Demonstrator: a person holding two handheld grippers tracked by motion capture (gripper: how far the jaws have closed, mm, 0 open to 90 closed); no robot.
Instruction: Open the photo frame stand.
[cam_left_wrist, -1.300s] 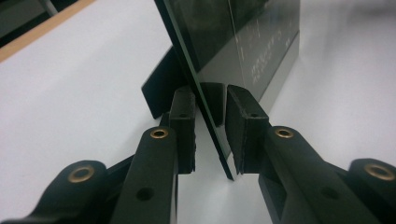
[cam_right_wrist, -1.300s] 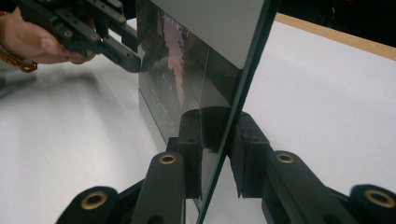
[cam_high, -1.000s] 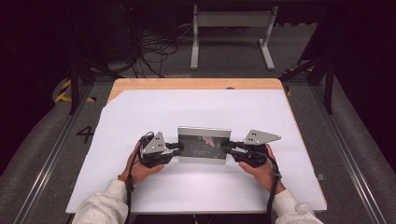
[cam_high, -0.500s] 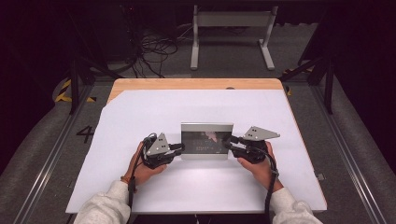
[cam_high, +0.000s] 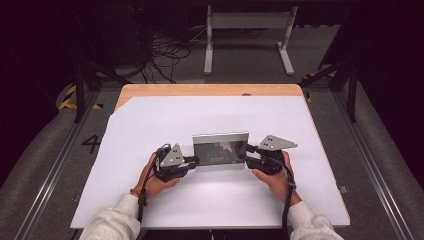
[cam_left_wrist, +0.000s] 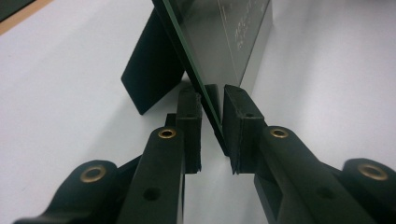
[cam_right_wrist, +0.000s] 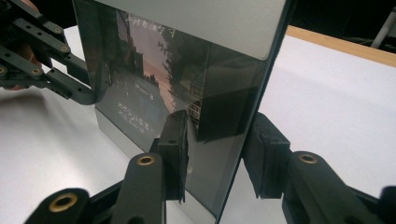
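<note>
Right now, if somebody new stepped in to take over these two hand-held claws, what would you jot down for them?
Left gripper: pads close around the picture frame's left edge, seemingly gripping.
Right gripper: jaws just been opening, astride the frame's right edge with a gap at one pad.
Frame: standing upright on the white table sheet, its black back stand out.
Done: frame stood up.
Left: probably release the left side, check that it stands alone.

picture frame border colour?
Silver-grey border on the picture frame, around a dark photo. Shows best in the right gripper view.
</note>
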